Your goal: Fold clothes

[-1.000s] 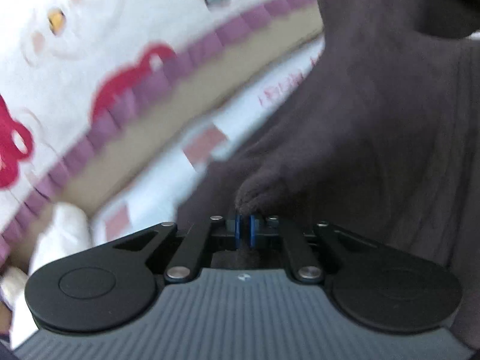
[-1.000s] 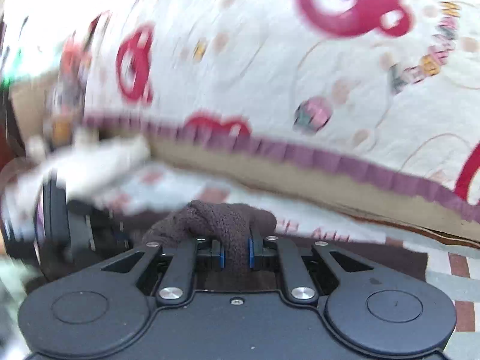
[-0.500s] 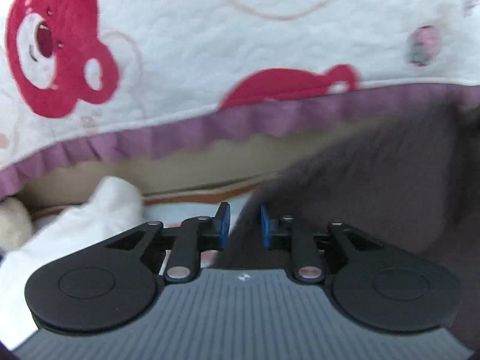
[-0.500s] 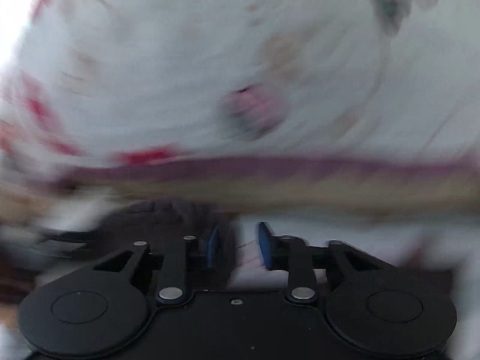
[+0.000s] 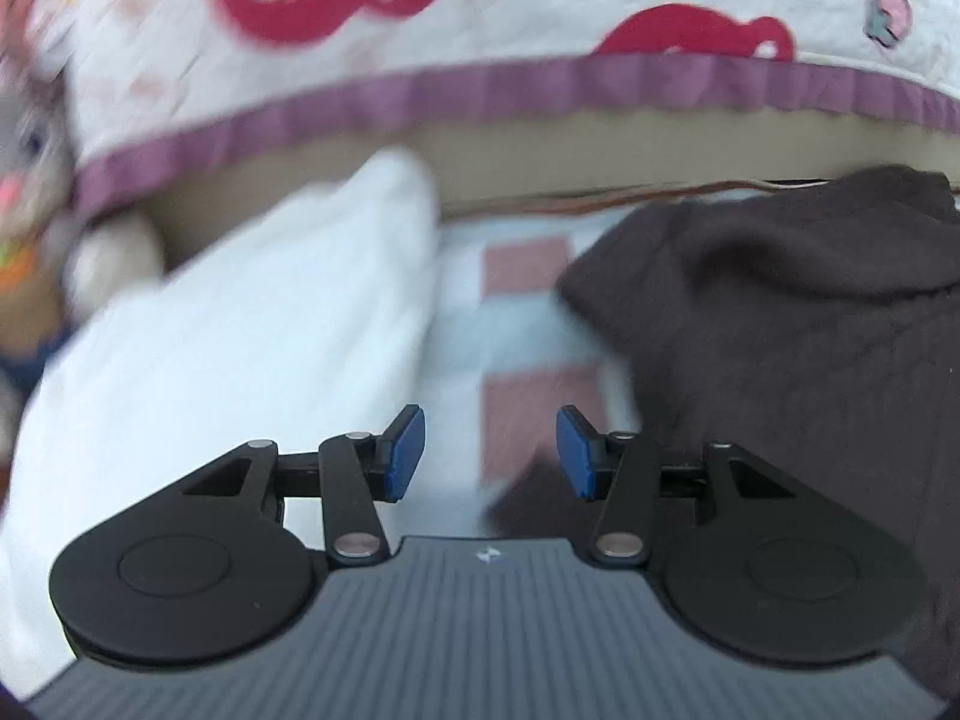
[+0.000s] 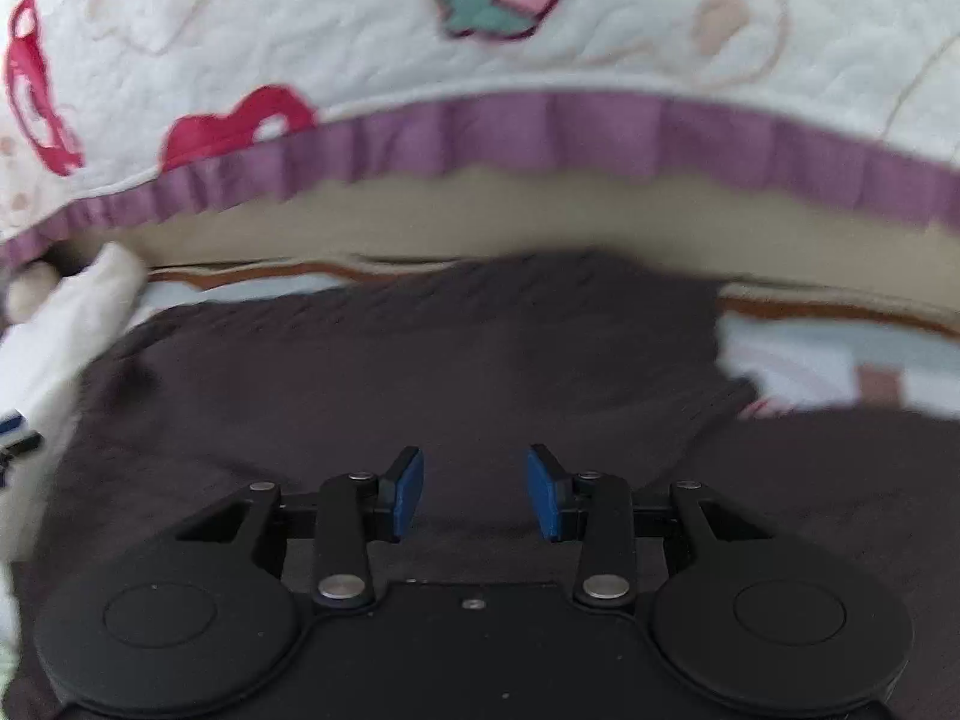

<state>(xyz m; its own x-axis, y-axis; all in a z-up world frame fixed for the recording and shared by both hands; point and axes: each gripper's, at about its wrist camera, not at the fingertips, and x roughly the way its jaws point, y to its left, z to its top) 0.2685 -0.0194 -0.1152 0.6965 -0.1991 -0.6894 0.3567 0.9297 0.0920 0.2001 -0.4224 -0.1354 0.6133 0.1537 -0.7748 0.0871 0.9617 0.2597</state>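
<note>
Dark knit garment (image 6: 420, 372) lies spread on a checked mat (image 5: 516, 312) at the foot of a bed, its far edge close along the base under the quilt (image 6: 600, 30) with the purple frill. Seen from the right wrist it looks fairly flat and broad, with soft ripples near the far edge and a corner jutting toward the mat's right side. Seen from the left wrist, its left border is rumpled, a thick ridge bunched up at the far corner. Whether it lies doubled over or in a single layer cannot be told, so this could be a fold just laid down or cloth only spread out.

Either way, good folding here would mean smoothing that bunched ridge flat before any edge is carried over, and pinching the knit right at its border, both sides level, so the heavy fabric does not sag or drag askew.

A white cloth (image 5: 228, 360) lies heaped at the mat's left side, apart from the dark one.

Right gripper (image 6: 474, 495) hovers low over the garment, jaws spread, holding nothing. Left gripper (image 5: 491, 450) sits over bare mat just beside the garment's left border, jaws likewise spread and empty.
</note>
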